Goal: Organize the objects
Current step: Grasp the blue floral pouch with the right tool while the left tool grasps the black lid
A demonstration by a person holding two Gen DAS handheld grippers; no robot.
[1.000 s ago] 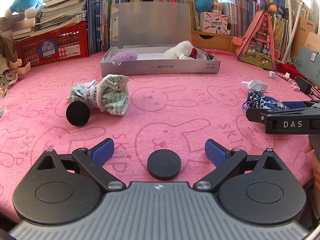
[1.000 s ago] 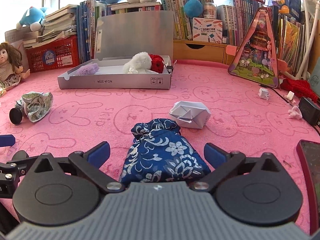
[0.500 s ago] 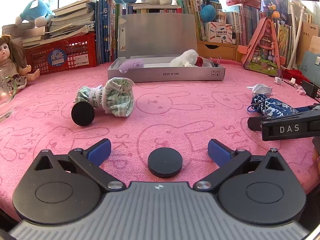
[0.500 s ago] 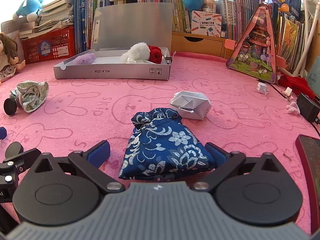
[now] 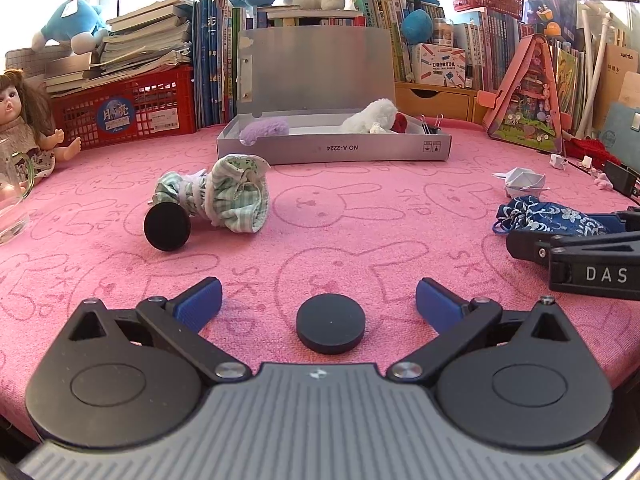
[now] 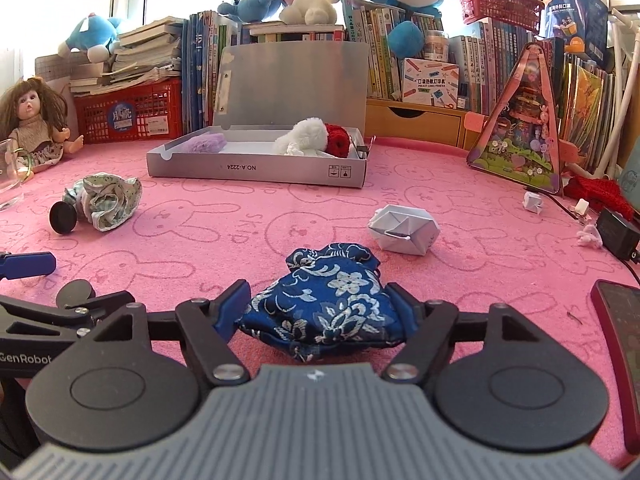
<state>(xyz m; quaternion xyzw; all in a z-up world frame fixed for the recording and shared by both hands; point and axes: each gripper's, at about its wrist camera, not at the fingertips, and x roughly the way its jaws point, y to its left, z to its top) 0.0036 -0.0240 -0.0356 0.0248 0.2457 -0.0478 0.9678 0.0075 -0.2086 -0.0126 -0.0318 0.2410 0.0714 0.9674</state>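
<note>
A blue floral pouch lies on the pink rabbit-print cloth, between the fingers of my right gripper. The jaws are closing, and both blue pads touch the pouch's sides and bunch it up. In the left wrist view the same pouch shows at the right with the right gripper's black frame around it. My left gripper stands open low over the cloth, with a black disc lying loose between its fingers. The open grey box at the back holds purple, white and red plush pieces.
A green striped cloth bundle with a second black disc lies at the left. A folded white paper shape sits just beyond the pouch. A doll and a glass stand at the far left; a dark red phone and a charger are at the right.
The right gripper's jaws have narrowed from wide open onto the pouch, which now bulges between the pads. The left gripper has tipped up a little and stayed open.
</note>
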